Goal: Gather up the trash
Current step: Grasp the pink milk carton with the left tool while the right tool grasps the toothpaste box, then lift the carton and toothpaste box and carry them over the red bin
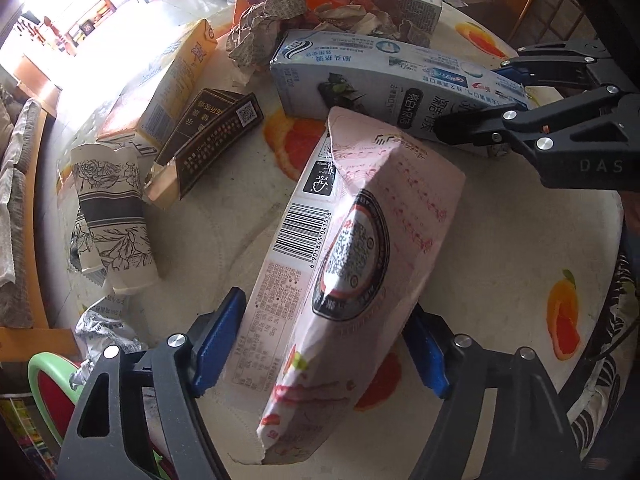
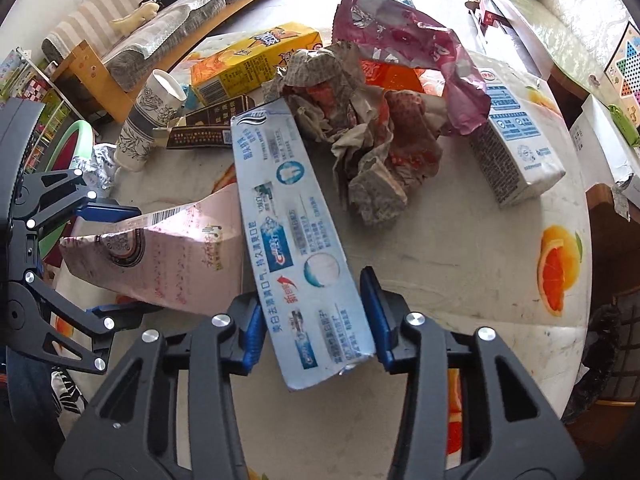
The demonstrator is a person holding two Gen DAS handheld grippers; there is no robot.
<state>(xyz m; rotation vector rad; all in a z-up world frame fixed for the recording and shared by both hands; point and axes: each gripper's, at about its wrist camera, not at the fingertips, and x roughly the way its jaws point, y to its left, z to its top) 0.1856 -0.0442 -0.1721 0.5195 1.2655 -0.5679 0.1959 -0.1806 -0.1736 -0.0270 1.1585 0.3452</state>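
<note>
Both tools gripped cartons over the cluttered tabletop (image 2: 460, 248).
The left tool (image 1: 320, 344) clamped the pink carton (image 1: 352, 280); the right tool (image 2: 312, 320) clamped the toothpaste box (image 2: 296, 240), the two cartons touching.

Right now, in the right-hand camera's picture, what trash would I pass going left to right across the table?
Paper cup → pink carton → toothpaste box → crumpled paper wad → white and blue milk carton.

Daylight blows out the floor (image 1: 120, 20) top left, soft shadows lie on the worktop (image 2: 460, 248), fisheye bends the edges, corners go black.
</note>
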